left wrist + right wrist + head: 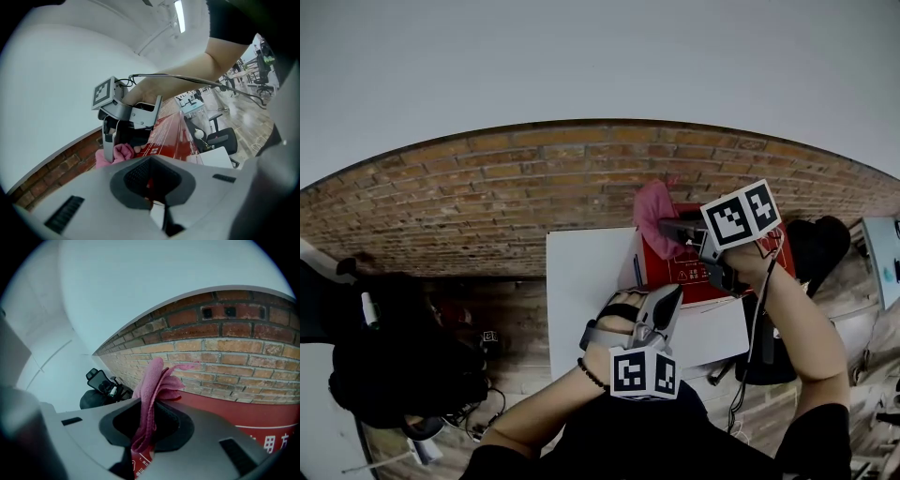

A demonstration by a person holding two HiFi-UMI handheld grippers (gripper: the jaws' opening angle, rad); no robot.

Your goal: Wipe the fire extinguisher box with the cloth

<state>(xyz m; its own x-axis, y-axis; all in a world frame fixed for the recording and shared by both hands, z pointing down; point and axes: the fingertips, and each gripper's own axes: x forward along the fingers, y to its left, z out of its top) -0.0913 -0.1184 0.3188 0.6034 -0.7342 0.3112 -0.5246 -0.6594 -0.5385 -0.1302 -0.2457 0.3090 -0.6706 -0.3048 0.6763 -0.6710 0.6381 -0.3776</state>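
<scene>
In the head view, my right gripper (677, 231) is pinching the pink cloth (653, 214) at the far left corner of the red fire extinguisher box (686, 272), and my left gripper (671, 302) is hovering nearer. In the left gripper view, its jaws are sitting together, empty. In the right gripper view, the jaws are clamping the cloth, with the box just beyond.

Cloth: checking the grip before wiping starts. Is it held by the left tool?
No, the pink cloth is pinched between the jaws of the right tool.

White Chinese characters, one seemingly 用, are printed on the red fire extinguisher box (220, 411).
</scene>
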